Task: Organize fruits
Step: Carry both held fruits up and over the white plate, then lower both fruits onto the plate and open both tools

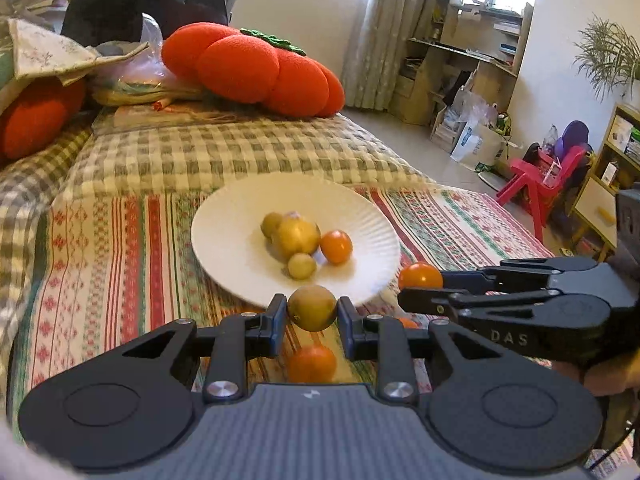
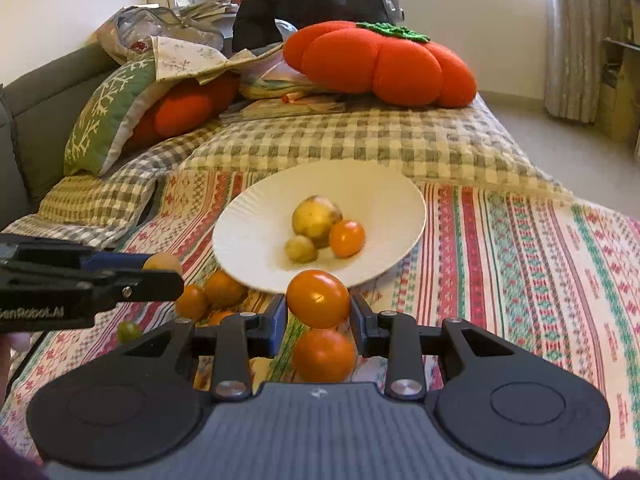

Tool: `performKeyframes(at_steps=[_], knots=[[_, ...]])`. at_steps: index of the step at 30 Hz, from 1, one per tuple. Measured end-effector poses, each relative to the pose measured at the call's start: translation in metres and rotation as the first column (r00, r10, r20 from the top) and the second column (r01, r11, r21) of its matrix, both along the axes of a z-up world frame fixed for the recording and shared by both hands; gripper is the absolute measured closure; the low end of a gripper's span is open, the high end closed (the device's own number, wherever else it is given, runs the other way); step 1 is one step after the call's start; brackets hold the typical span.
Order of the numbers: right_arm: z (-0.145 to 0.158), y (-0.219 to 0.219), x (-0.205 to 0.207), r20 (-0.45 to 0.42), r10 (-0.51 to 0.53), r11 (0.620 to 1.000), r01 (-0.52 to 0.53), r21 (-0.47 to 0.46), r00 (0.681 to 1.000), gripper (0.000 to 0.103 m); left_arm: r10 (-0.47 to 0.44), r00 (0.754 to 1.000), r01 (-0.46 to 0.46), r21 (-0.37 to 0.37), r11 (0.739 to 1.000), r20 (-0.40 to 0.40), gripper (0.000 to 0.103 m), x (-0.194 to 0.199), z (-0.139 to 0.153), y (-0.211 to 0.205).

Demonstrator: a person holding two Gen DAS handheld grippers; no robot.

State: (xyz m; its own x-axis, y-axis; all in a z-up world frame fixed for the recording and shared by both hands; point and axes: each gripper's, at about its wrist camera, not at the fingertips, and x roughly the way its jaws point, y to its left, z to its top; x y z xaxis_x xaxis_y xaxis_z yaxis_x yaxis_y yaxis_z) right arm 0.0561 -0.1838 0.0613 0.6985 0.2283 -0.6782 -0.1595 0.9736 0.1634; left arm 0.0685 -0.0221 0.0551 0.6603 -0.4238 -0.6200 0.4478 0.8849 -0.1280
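The left gripper (image 1: 312,309) clasps a yellow-green fruit (image 1: 312,307), the right gripper (image 2: 319,305) an orange (image 2: 318,298); carry both over the white plate's (image 1: 224,236) rim, then release low.

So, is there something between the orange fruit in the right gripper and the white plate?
Nothing visible. The right gripper holds the orange fruit just before the near rim of the white plate, and the gap between them looks free.

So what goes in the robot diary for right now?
left gripper: holds yellow-green fruit | right gripper: holds orange fruit | plate: four fruits
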Motion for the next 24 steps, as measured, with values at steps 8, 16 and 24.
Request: performKeyframes(at_steps=[8, 16, 24], knots=[[-0.006, 0.004, 0.026, 0.011, 0.016, 0.998, -0.015, -0.054, 1.000, 0.073, -0.006, 1.000, 0.006, 0.045, 0.999, 0.007, 0.085, 0.040, -0.012, -0.007], [-0.016, 0.007, 0.044, 0.002, 0.032, 0.997, -0.031, -0.075, 0.999, 0.073, -0.016, 1.000, 0.016, 0.101, 0.995, 0.008, 0.085, 0.065, -0.025, -0.014], [-0.024, 0.013, 0.054, -0.009, 0.050, 0.994, -0.051, -0.099, 0.999, 0.073, -0.005, 1.000, 0.007, 0.111, 0.994, -0.013, 0.085, 0.082, -0.031, -0.015]])
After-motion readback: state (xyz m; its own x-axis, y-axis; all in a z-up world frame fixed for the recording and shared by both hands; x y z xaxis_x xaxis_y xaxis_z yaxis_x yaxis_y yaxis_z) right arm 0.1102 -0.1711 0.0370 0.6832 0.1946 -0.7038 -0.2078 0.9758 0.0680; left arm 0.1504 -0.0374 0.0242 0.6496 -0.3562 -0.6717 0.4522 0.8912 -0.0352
